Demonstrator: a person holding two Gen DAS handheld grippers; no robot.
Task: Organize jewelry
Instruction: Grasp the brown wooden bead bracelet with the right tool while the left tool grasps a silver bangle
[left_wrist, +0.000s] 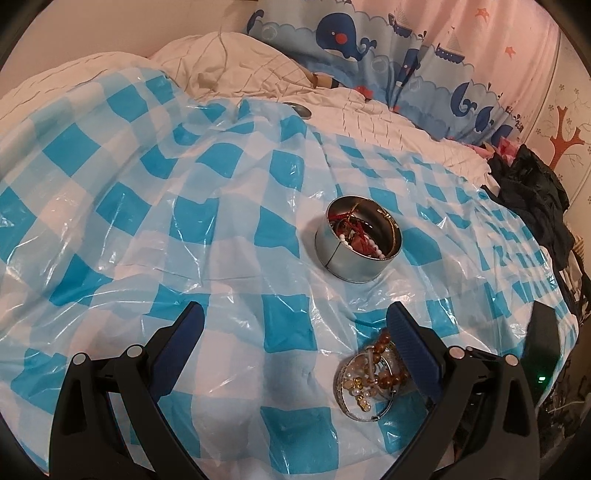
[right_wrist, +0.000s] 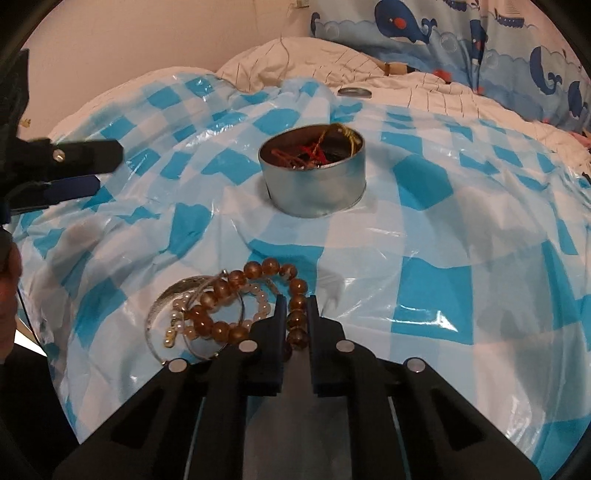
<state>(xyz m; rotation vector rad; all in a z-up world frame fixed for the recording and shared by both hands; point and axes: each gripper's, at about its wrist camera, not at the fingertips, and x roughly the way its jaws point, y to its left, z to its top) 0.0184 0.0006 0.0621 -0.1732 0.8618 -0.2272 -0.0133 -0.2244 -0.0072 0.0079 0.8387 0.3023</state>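
Note:
A brown amber-bead bracelet (right_wrist: 236, 280) lies in a small pile with a silver bangle (right_wrist: 162, 302) and a pearl string (right_wrist: 260, 304) on the blue-checked plastic sheet (right_wrist: 432, 280). My right gripper (right_wrist: 296, 300) is shut on the bracelet's beads at the pile's right side. A round silver tin (right_wrist: 317, 188) holding red and gold cords stands beyond it. In the left wrist view my left gripper (left_wrist: 295, 319) is open above the sheet with nothing between its fingers. Its right finger (left_wrist: 410, 343) overlaps the jewelry pile (left_wrist: 365, 384), and the tin (left_wrist: 351, 258) is ahead. The left gripper (right_wrist: 107, 170) also shows at the far left of the right wrist view.
The sheet covers a rumpled white duvet (left_wrist: 240, 62) on a bed. The tin's lid (right_wrist: 354, 91) lies at the sheet's far edge. A whale-print curtain (left_wrist: 388, 44) hangs behind, and dark clothes (left_wrist: 532, 184) are heaped at the right edge.

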